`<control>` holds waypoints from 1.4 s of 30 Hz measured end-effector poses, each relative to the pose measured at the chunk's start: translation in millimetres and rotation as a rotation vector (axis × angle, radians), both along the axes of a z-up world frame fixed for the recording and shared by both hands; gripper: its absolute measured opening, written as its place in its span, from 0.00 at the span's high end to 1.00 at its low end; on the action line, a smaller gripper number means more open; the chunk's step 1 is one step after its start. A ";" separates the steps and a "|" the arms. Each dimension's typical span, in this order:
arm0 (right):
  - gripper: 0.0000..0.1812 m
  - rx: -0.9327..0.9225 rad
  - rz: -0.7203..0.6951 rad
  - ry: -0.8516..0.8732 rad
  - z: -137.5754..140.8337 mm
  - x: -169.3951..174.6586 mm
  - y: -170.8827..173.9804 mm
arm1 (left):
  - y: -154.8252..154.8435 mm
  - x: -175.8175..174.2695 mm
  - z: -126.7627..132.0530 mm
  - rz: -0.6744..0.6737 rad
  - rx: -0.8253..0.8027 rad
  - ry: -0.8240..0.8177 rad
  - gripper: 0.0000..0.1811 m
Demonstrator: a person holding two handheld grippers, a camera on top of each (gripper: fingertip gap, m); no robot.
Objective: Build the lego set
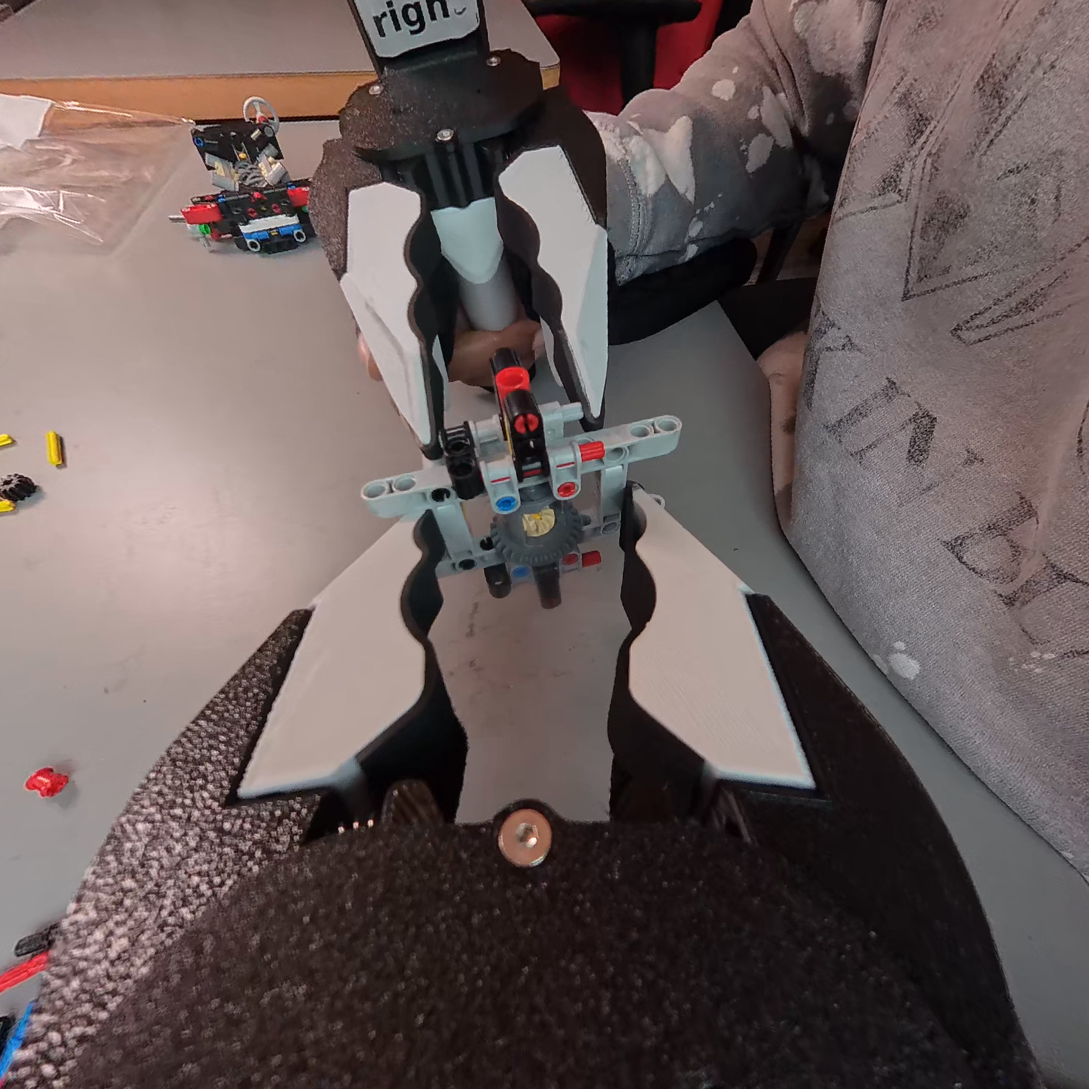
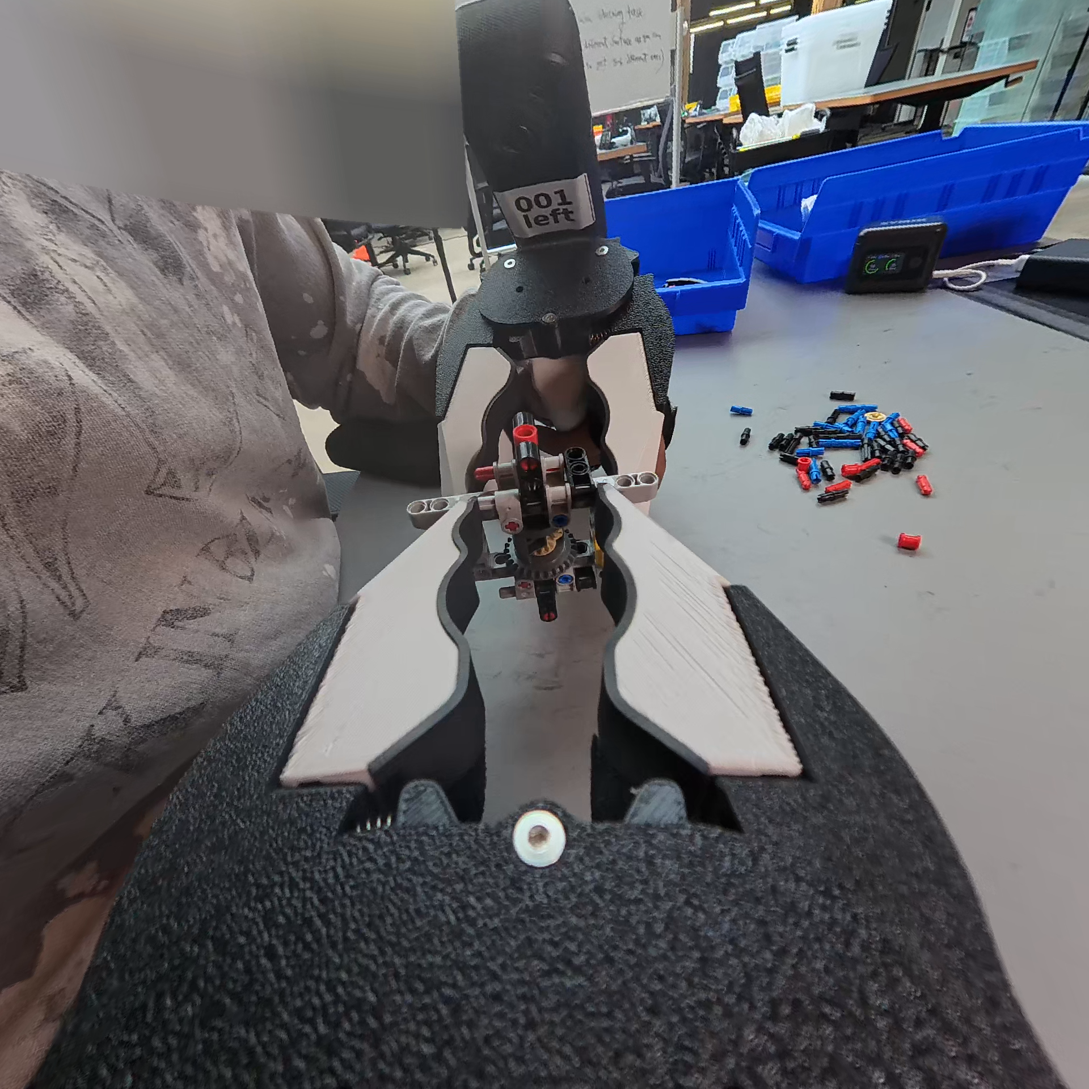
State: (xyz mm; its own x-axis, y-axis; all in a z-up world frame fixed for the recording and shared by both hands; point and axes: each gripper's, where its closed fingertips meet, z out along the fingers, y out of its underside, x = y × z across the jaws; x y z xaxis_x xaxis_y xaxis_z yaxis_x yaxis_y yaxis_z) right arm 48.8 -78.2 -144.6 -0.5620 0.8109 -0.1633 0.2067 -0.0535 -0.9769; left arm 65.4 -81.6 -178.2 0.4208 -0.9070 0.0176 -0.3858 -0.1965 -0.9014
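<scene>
Grey tabletop (image 1: 177, 530) runs under everything, with a busy workshop of desks and office chairs behind it. Far left in the left wrist view lie clear plastic bags (image 1: 65, 171), 2 short yellow pins (image 1: 54, 448), a small black gear (image 1: 17, 487) and a red connector (image 1: 46, 782), with a second, finished-looking lego block (image 1: 250, 194) standing farther back. In the middle, held up off the table, is the lego assembly (image 1: 524, 501): a grey frame with a dark toothed gear, red and blue pins and a black upright piece. The left gripper (image 1: 521, 518) has its jaws closed against the sides of the grey frame, pinching it. Facing it, the right gripper (image 2: 536, 533) pinches the same frame from the other end, its fingertips pressed to the sides. A person's grey patterned sleeve (image 1: 707, 177) sits just beside them. Off to the right in the right wrist view lies a heap of blue, black and red pins (image 2: 854, 442), 1 stray red piece (image 2: 909, 541), then blue bins (image 2: 884, 194) and a small dark device with a lit screen (image 2: 893, 259).
</scene>
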 end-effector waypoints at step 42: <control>0.81 0.049 -0.264 -0.345 -43.5 -36.0 34.4 | 51.9 -51.5 -35.0 0.343 0.240 0.521 0.65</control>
State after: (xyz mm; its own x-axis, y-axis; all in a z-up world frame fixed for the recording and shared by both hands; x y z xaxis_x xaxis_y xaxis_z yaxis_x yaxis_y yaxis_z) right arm 12.8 -43.8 -188.1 -0.2536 0.9310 -0.2625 0.5067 -0.1033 -0.8559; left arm 13.9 -29.6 -213.1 0.5848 -0.6737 -0.4518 -0.7341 -0.2026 -0.6481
